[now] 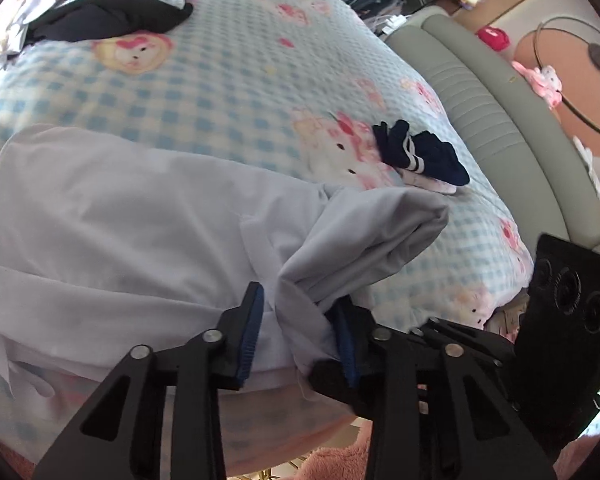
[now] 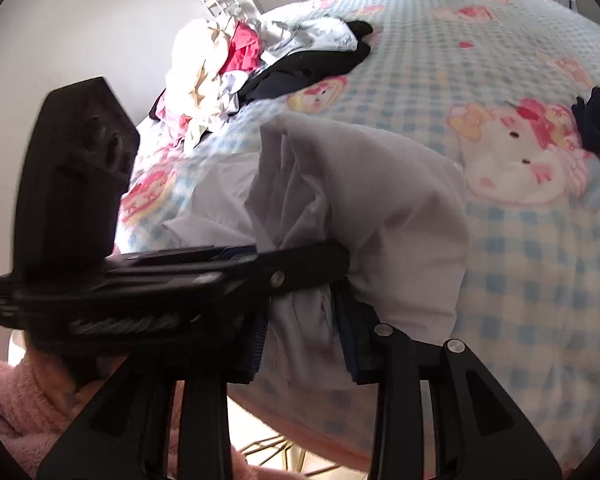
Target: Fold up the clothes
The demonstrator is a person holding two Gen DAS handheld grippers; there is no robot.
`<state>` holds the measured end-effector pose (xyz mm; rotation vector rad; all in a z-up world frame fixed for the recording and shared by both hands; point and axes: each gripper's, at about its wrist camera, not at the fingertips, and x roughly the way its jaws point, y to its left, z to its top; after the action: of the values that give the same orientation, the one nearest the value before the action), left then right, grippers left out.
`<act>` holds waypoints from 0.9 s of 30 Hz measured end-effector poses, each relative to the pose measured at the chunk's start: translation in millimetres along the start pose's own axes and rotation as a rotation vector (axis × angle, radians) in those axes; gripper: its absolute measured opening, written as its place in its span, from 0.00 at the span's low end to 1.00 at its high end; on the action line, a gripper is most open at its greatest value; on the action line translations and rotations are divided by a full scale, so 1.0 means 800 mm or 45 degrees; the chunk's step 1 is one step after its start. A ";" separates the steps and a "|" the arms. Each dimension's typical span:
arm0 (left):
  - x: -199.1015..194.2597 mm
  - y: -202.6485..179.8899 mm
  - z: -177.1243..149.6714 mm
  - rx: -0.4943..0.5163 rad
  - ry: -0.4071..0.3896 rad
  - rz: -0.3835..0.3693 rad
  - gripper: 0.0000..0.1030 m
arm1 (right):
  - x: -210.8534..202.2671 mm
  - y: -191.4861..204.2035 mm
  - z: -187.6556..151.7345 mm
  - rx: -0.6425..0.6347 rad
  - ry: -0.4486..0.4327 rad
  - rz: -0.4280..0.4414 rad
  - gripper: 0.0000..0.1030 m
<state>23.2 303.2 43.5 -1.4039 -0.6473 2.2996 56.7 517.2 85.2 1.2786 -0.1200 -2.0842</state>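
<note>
A white garment lies spread on the bed, with one end bunched up into a thick fold near the front edge. My left gripper is shut on that bunched fabric, blue pads on either side of it. In the right wrist view the same fold rises between the fingers of my right gripper, which is also shut on it. The two grippers hold the cloth close together, and the left gripper's black body crosses in front from the left.
The bed has a blue checked cartoon blanket. Navy striped socks lie to the right of the garment. A pile of mixed clothes with a black garment sits at the far side. A grey padded headboard borders the right.
</note>
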 end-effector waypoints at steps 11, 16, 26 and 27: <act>0.000 0.021 -0.005 -0.052 0.009 -0.048 0.31 | -0.039 -0.089 -0.014 0.292 -0.053 -0.024 0.36; 0.007 0.011 -0.014 -0.043 0.056 -0.130 0.49 | -0.003 -0.091 -0.016 0.304 0.036 -0.126 0.37; -0.069 0.004 0.031 0.012 -0.167 -0.040 0.13 | -0.018 -0.043 0.017 0.225 -0.050 -0.050 0.39; -0.083 0.013 0.035 0.001 -0.194 -0.027 0.13 | -0.024 -0.041 0.021 0.240 -0.086 -0.047 0.44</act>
<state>26.3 254.5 96.9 -1.2234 -0.7030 2.4064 32.5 549.0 94.6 1.3294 -0.3322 -2.1904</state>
